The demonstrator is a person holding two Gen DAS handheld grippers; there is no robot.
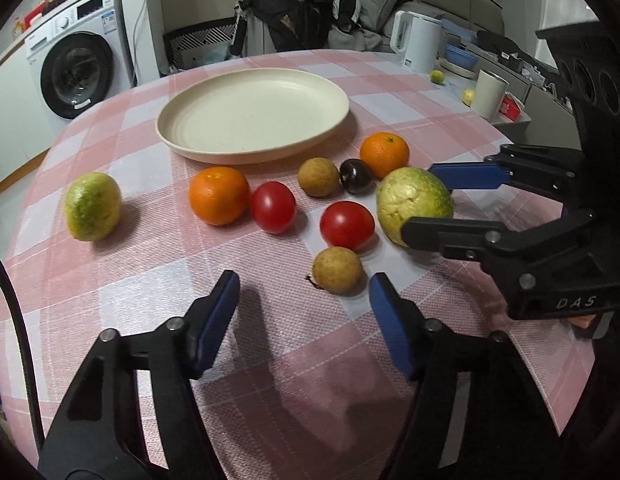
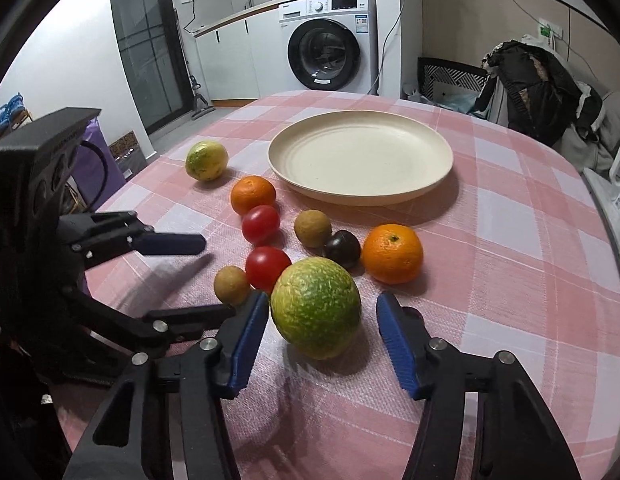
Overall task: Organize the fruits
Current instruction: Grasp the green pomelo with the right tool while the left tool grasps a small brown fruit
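Right gripper (image 2: pixel 322 324) wide open, empty, straddling green fruit (image 2: pixel 316 307) at 12 o'clock. Plate (image 2: pixel 430 188) beyond, 12 o'clock. Left gripper (image 1: pixel 301 308) open, empty.

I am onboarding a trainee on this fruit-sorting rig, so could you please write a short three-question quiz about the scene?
1. True or false: the round cream plate holds no fruit.
2. Which fruit sits between the open fingers of the right gripper? A) the bright orange tangerine B) the large mottled green-yellow fruit C) the small dark purple fruit
3. How many shiny red tomatoes lie on the pink checked tablecloth?

Key: 1 true. 2 B; the pads flank it without touching. 3 two: one behind, one nearer.
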